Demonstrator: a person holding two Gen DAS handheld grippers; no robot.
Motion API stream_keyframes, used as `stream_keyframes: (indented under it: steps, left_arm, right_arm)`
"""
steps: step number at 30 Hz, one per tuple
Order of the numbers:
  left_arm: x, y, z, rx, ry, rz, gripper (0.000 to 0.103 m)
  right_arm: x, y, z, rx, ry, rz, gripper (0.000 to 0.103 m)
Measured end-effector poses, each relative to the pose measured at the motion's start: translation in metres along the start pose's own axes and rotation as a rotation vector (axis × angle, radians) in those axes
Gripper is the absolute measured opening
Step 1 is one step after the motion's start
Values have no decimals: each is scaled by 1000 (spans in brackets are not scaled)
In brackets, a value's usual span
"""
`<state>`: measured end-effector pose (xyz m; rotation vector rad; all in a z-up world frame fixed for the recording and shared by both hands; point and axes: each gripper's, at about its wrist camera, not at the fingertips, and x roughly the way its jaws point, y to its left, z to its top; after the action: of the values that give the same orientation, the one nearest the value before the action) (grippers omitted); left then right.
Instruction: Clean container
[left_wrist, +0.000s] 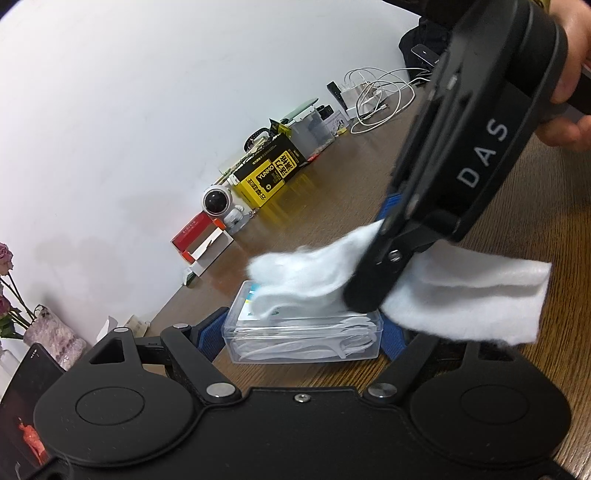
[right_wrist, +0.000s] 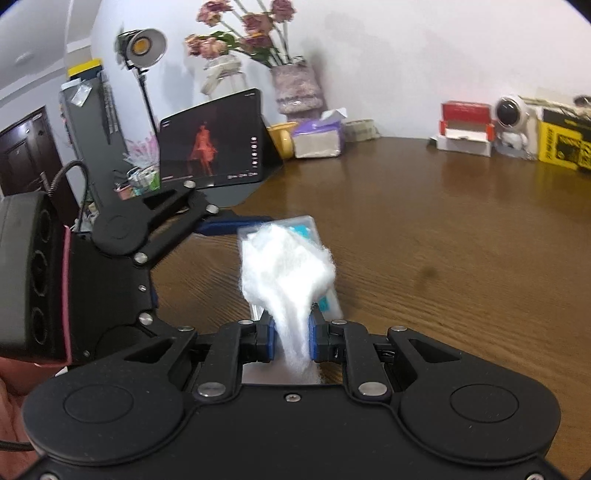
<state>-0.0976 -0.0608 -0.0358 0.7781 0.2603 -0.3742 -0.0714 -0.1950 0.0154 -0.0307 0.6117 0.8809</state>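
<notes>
- Clear box with white picks inside, lid on, lying flat on the desk near its front edge, well apart from the clutter along the back edge.
- White cloth draped over the box's top, one end trailing off to the side above the wood.
- Right gripper narrow, blue pads clamped on the cloth's gathered neck, bunched end pressed onto the lid.
- Left gripper set wide around the box, one finger beside each short end; probably bracing it, though actual contact with the walls hidden by the cloth and by fisheye bend.
- Risk: light box sliding or tipping under the wipe if the left fingers are not truly snug, since a sideways push from the cloth would carry it along the smooth wood.
- Risk: cloth slipping out of the narrow grip, being fluffy and held only at its neck.
- Risk: right gripper's body striking the left finger, the two standing very close over the box.
</notes>
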Motion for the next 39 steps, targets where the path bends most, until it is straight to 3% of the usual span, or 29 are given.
stream_keyframes:
  steps: [6, 16, 22, 30, 35, 39]
  left_arm:
    - [-1, 1, -3, 0, 0, -1, 80]
    - [-3, 2, -1, -3, 2, -4, 81]
    - [-5, 3, 1, -4, 3, -5, 81]
    - [-6, 8, 4, 2, -2, -1, 80]
    - [-6, 10, 4, -1, 1, -4, 80]
    - [-11, 9, 6, 0, 0, -3, 80]
  right_arm:
    - [10, 6, 20, -32, -23, 49, 17]
    - [23, -5, 42, -51, -45, 14, 17]
    - [22, -20, 36, -7, -32, -2, 18]
    - [4, -25, 4, 49, 12, -30, 17]
    - [2, -17, -9, 51, 69, -14, 17]
    - [-3, -13, -5, 95, 38, 43, 16]
